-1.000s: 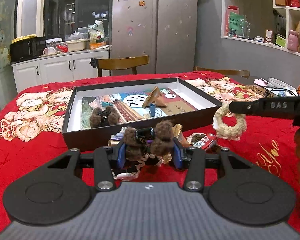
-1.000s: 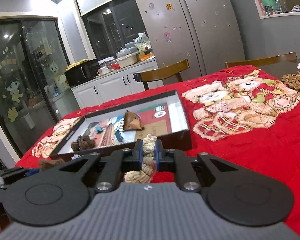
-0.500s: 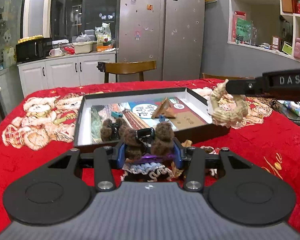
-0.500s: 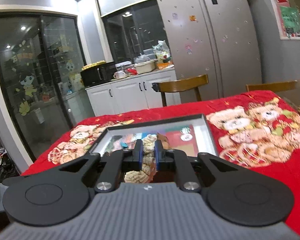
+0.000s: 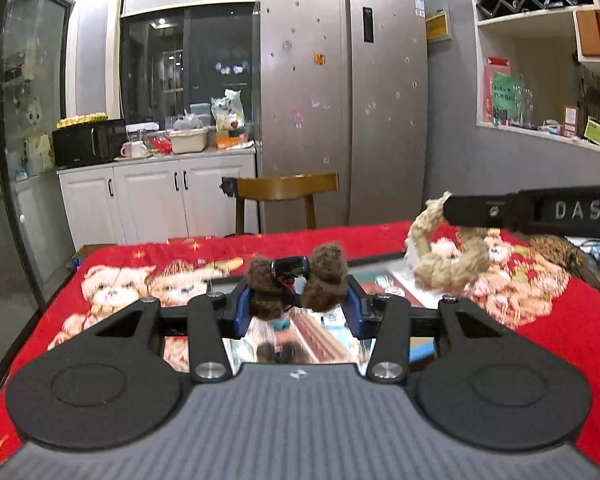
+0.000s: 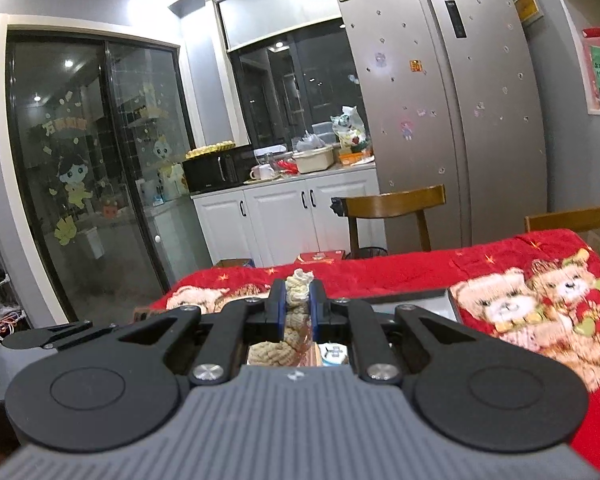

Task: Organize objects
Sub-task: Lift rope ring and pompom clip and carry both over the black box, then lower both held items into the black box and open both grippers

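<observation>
Black-rimmed tray [image 5: 384, 257] holds a brown fuzzy toy [image 5: 274, 353] on printed paper.

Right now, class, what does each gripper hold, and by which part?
The left gripper clamps a brown pompom clip by its two fluffy balls. The right gripper pinches a cream rope ring across one side.

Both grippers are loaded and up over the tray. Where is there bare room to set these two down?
Free: the red bear-print blanket right of the shallow dark-rimmed tray, and the blanket's far strip toward the wooden chair. Crowded: the tray floor below the left gripper, where a second brown pom-pom clip and small items lie. The tray's right end, beneath the beige rope ring, looks less cluttered.
</observation>
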